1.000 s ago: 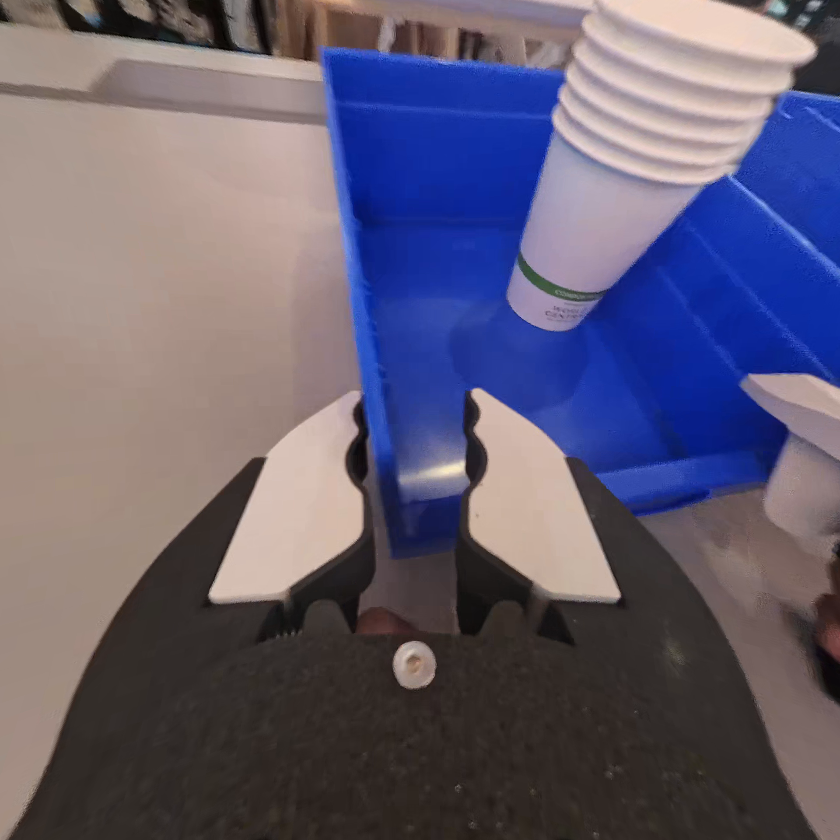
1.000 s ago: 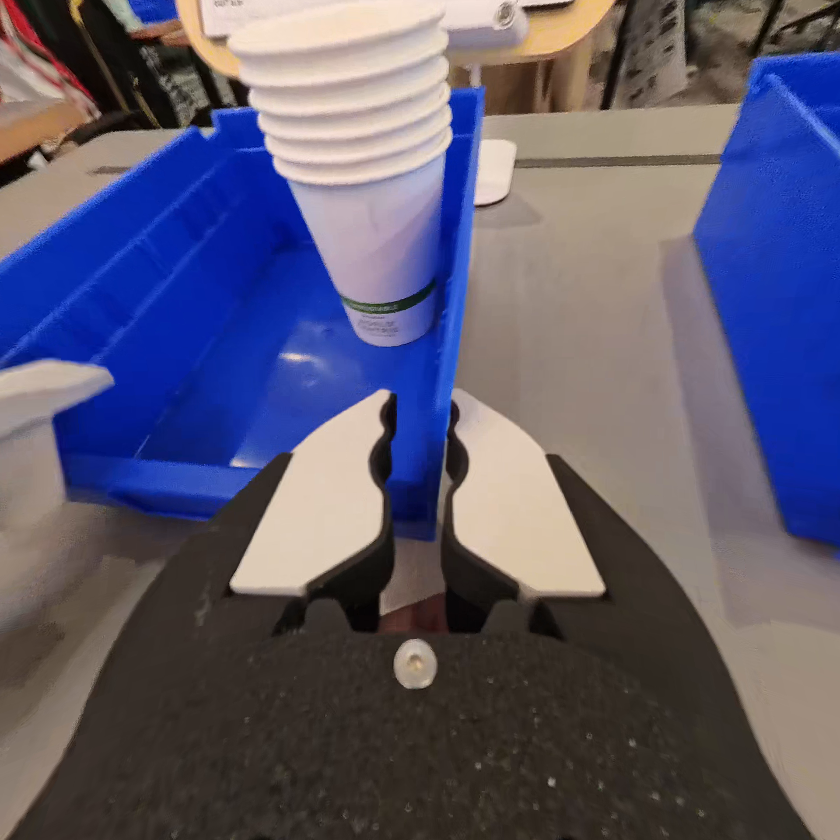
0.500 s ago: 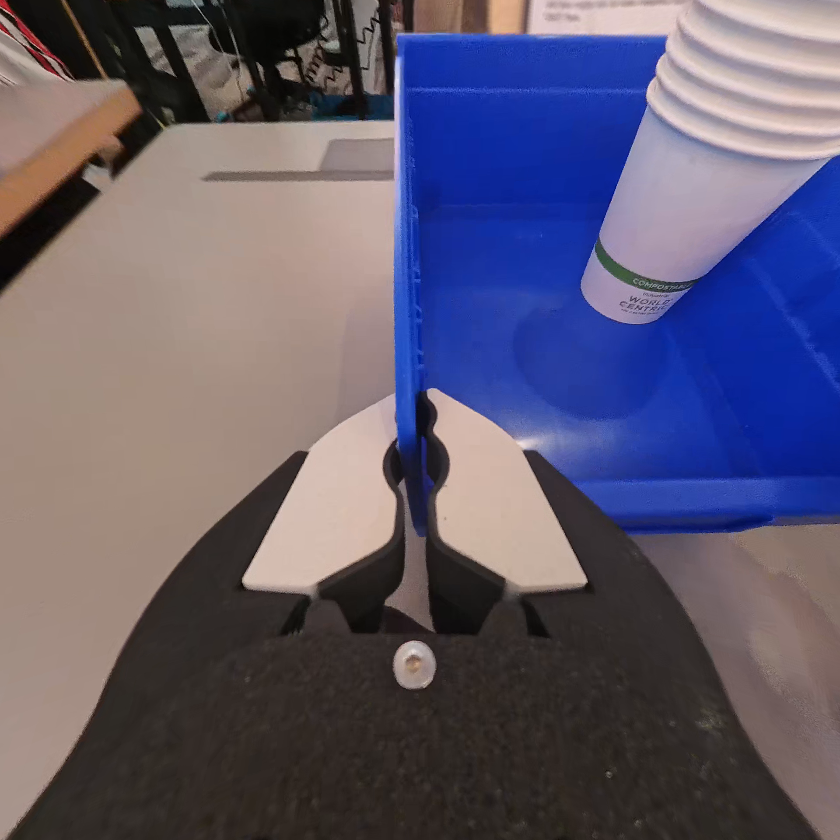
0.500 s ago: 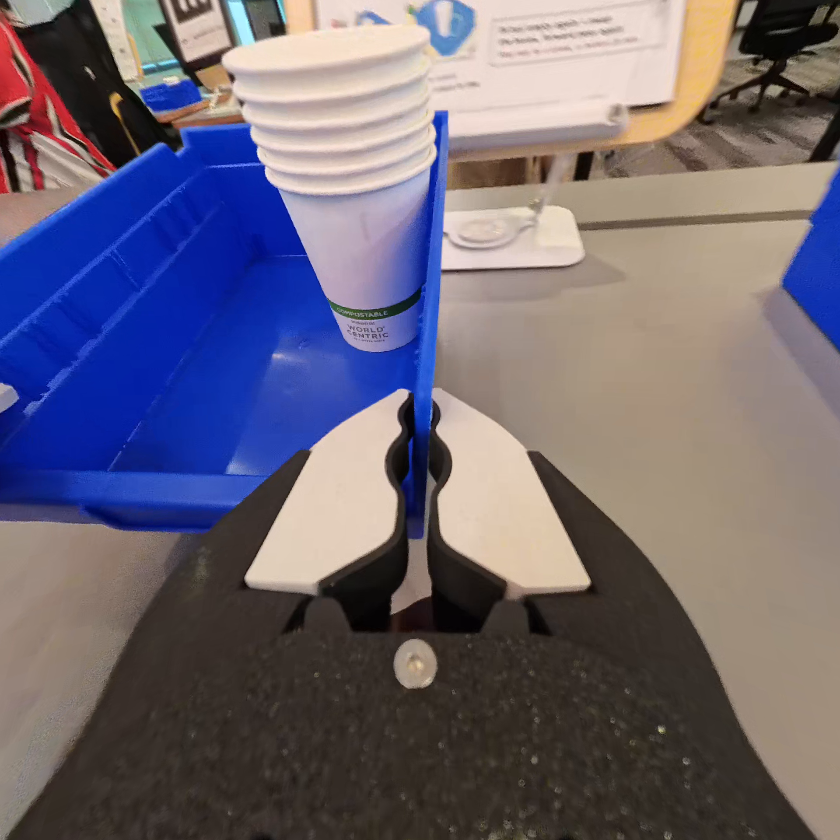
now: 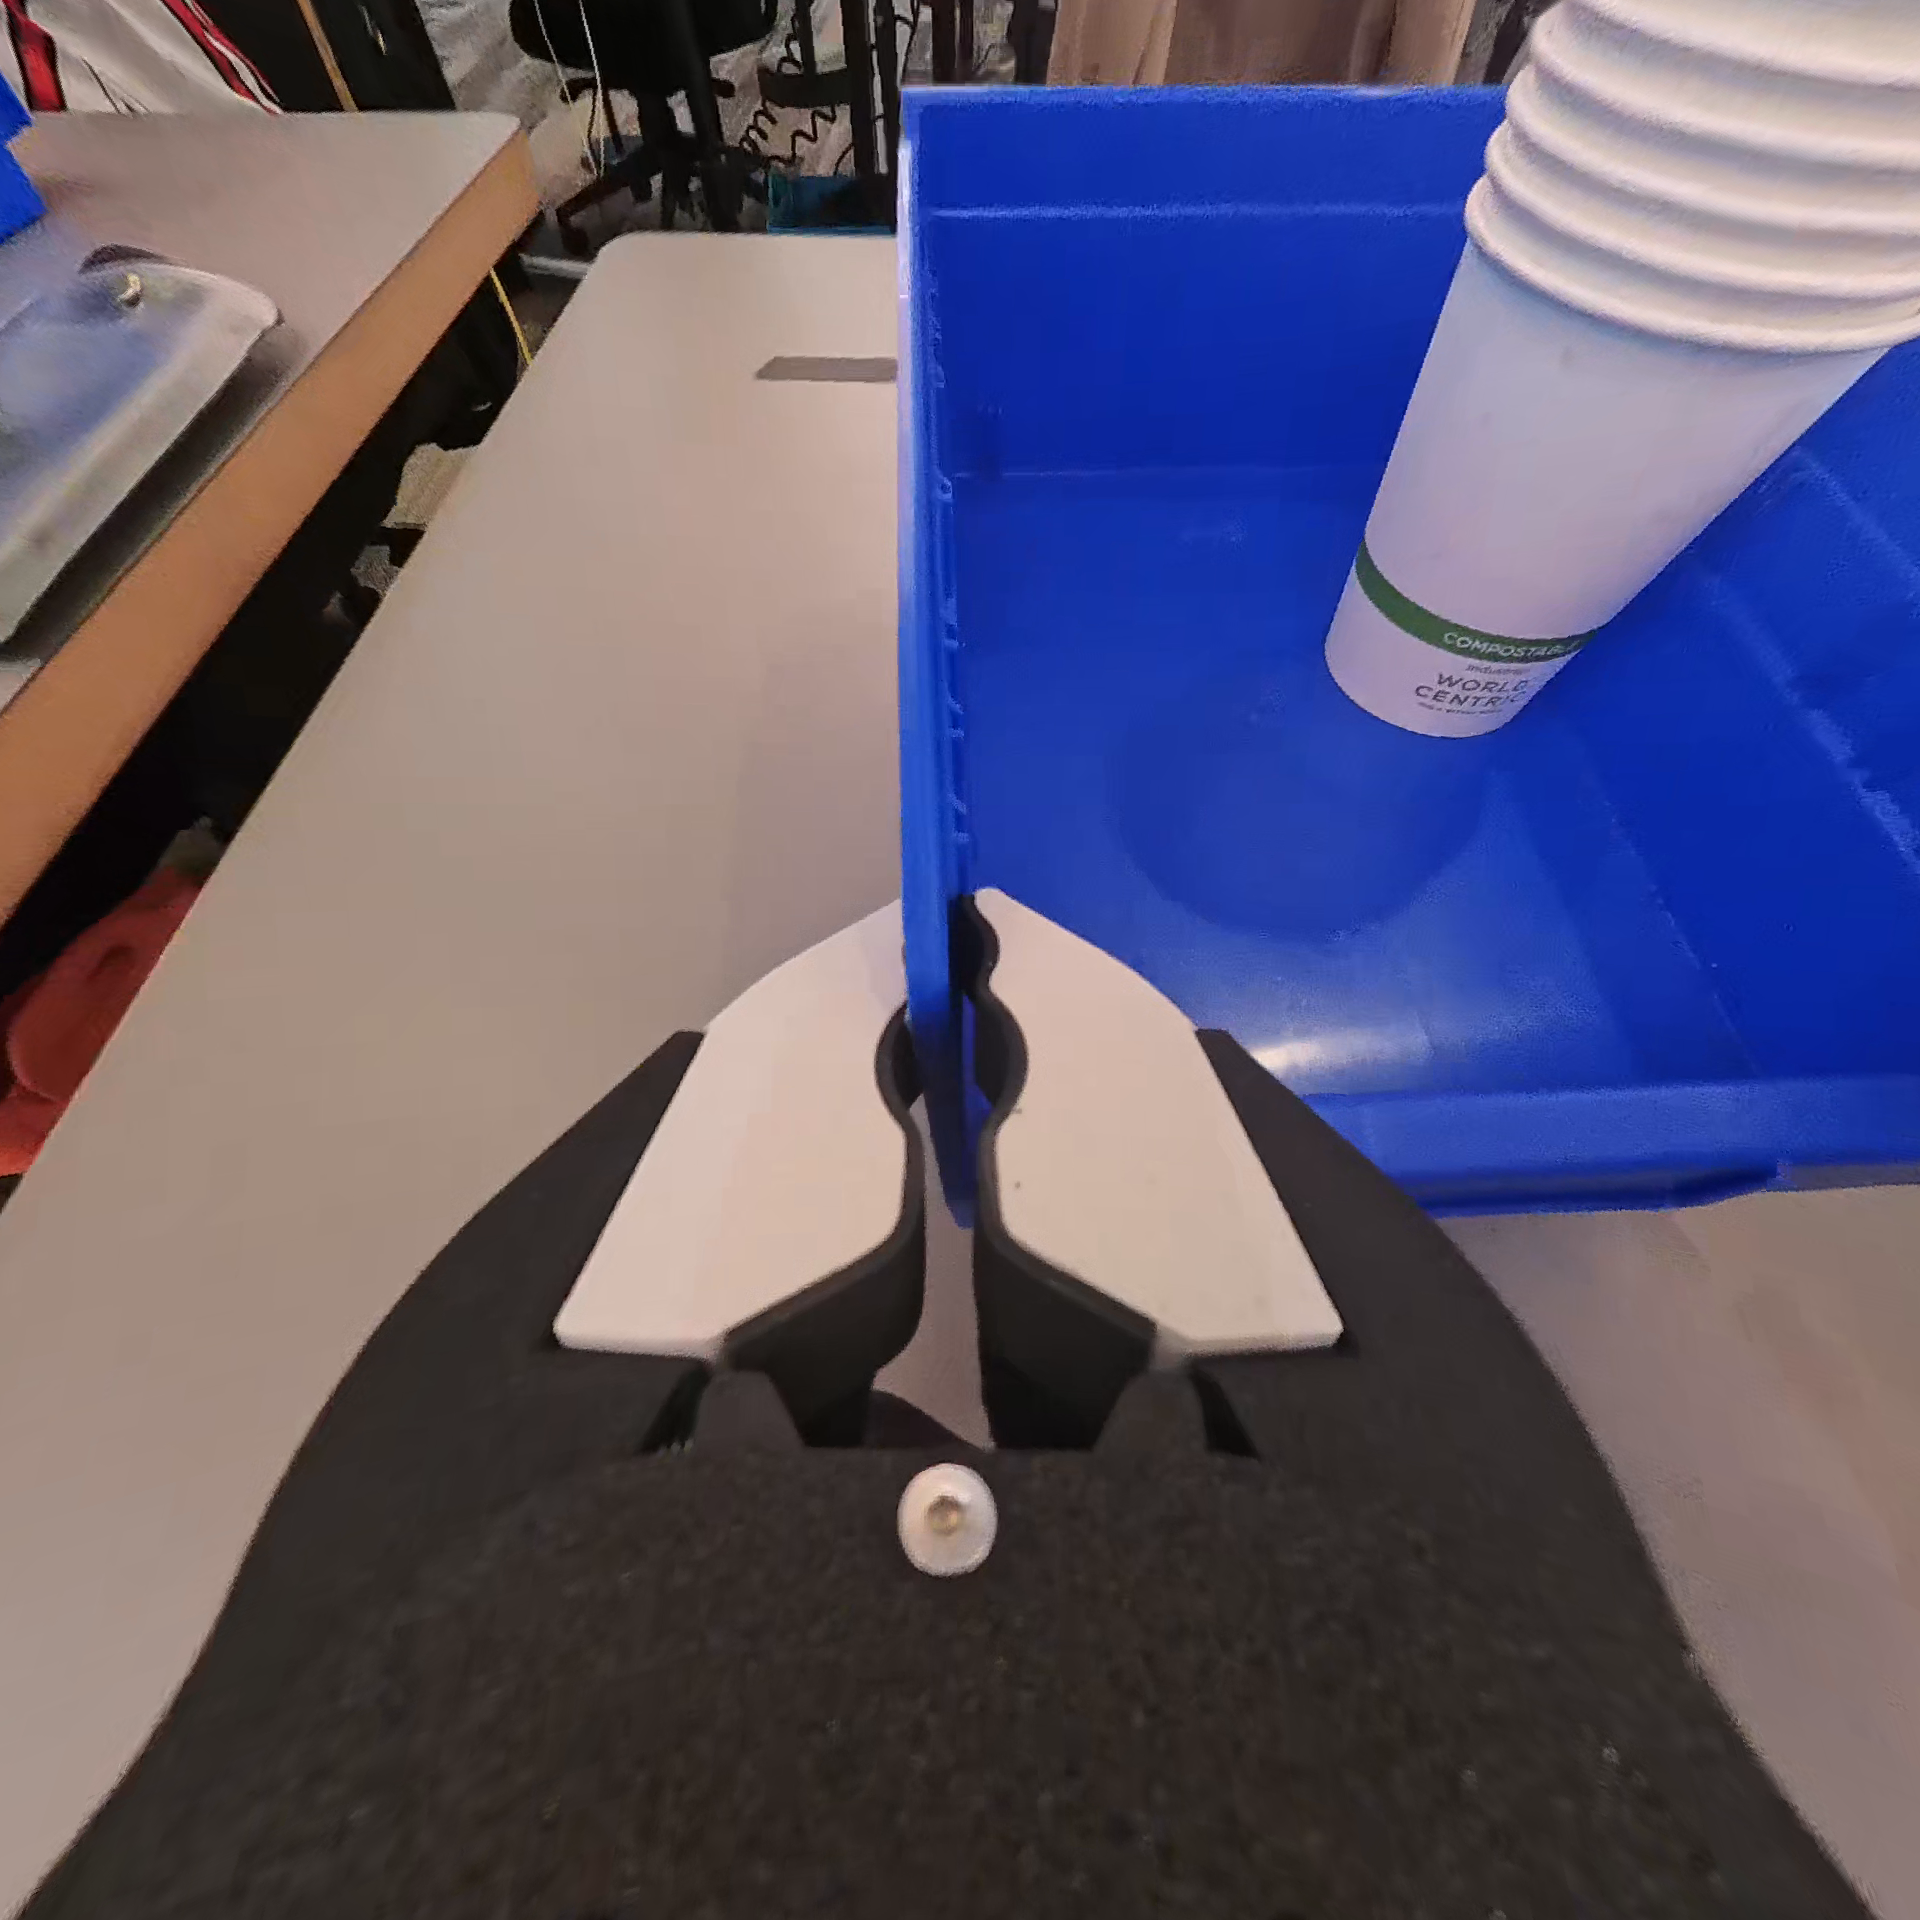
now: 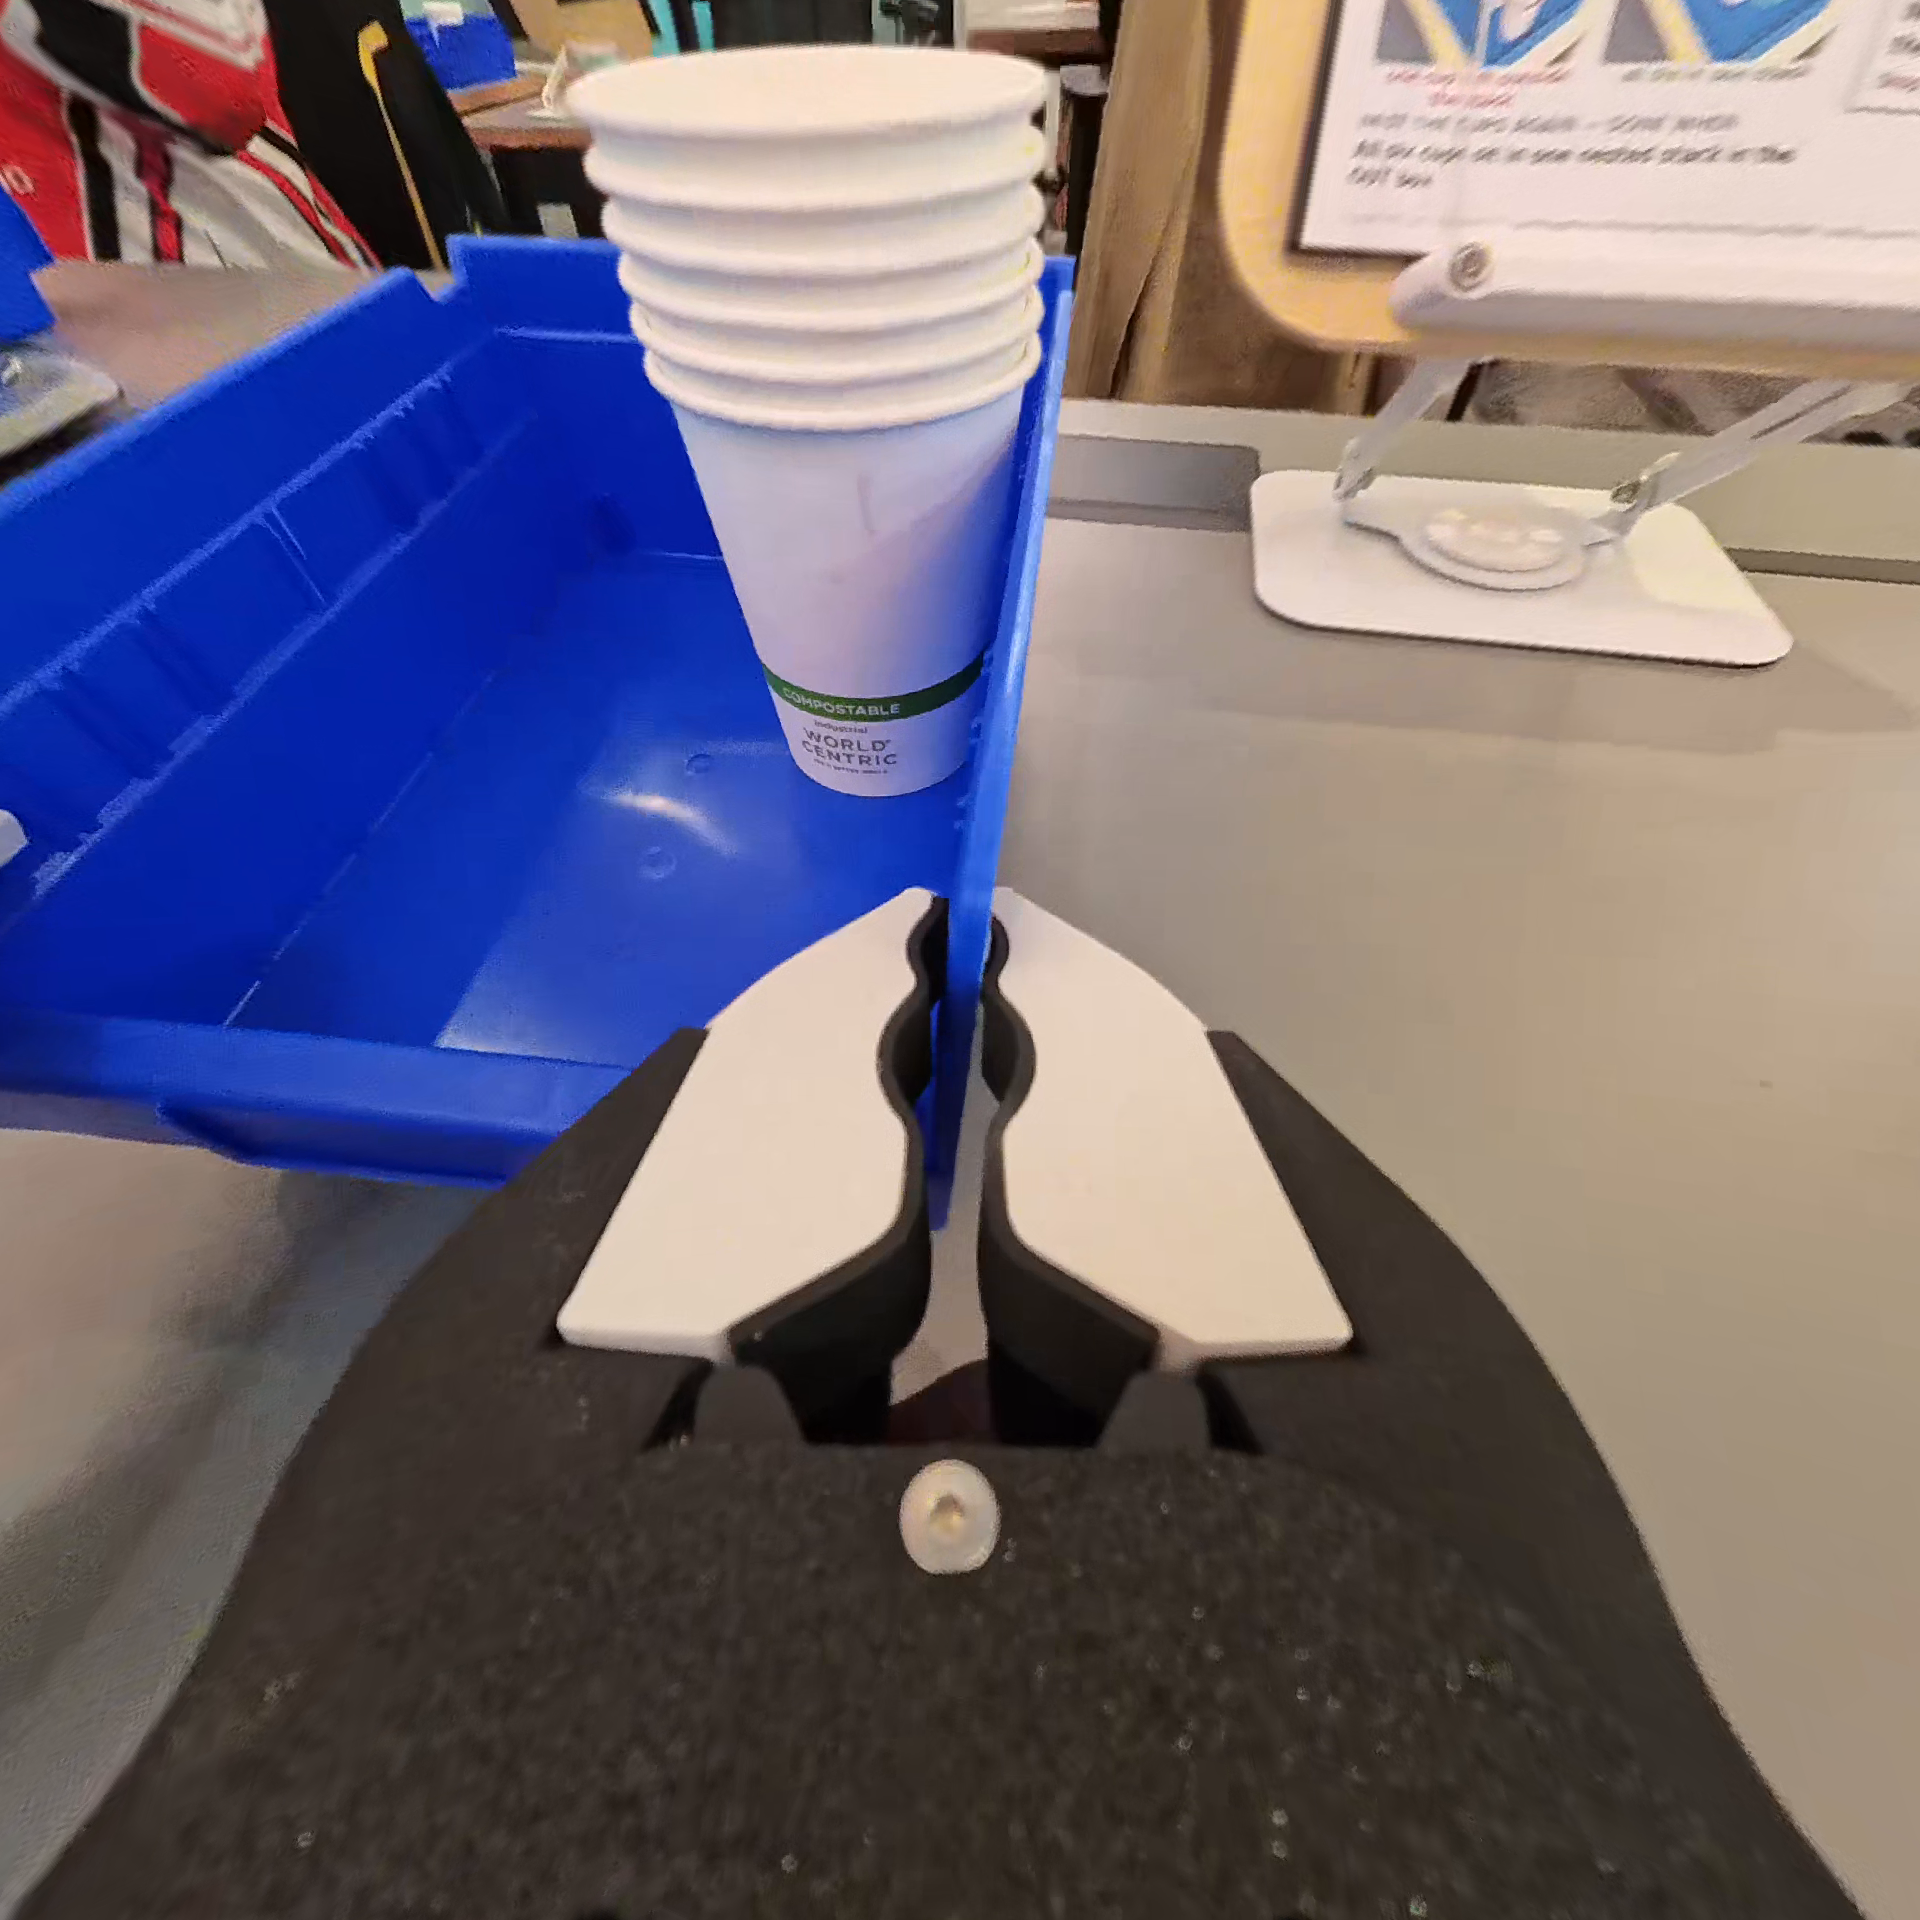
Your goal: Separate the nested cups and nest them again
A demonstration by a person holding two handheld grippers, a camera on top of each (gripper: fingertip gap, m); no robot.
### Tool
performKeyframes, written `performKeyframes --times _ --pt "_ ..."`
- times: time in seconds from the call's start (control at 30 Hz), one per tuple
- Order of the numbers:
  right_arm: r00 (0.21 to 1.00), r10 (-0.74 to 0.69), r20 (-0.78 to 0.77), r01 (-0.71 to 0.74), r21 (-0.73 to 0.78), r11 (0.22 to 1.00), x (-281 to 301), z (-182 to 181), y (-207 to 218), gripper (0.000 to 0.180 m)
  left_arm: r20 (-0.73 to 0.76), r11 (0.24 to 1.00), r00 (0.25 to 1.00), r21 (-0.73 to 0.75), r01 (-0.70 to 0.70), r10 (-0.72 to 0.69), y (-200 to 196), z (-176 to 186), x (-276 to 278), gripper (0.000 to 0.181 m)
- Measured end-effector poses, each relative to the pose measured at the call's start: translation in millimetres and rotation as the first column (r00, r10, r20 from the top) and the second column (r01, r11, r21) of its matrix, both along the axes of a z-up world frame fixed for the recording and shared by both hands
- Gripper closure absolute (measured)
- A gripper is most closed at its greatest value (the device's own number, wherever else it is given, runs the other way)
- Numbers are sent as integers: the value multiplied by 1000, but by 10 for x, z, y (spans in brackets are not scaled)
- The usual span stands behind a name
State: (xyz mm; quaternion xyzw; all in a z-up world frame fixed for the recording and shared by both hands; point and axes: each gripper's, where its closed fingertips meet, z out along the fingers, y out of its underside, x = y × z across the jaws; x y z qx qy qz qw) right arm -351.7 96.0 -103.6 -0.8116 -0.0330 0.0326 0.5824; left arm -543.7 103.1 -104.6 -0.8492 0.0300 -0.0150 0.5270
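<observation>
My left gripper was clamped on the left wall of the blue bin, one finger outside the wall and the other inside, the wall pinched edge-on between the dark pads. My right gripper was clamped the same way on the bin's right wall, near the front corner, one finger outside over the table and the other inside. Both grips sat close to the bin's front lip. Inside the bin stood the cup stack, white nested cups with a green band round the bottom one; base on the bin floor, hard against the right wall, rims rising above it. In the left wrist view the stack showed at the far right, its top cut off by the frame. Beyond the bin on the right, a white stand sat on the table, holding a sheet. Left of the table, a second table carried a metal plate.
</observation>
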Motion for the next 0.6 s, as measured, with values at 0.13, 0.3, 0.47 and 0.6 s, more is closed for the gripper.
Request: performKeyframes --times 0.13,0.3,0.47,0.6 --pt "1000 12 2 -12 -54 998 -81 -226 23 175 -14 1000 1000 -7 22 -22 52 -153 -93 179" --pt "1000 14 -3 -14 -42 999 -65 -255 26 175 18 999 999 -10 33 -33 97 -261 -77 179" --pt "998 47 33 -46 -37 998 -39 -255 42 170 21 999 1000 -25 21 -21 133 -268 -42 178" --pt "990 133 49 -134 13 991 49 -120 -74 145 -42 999 999 -19 -29 28 106 -237 -89 152"
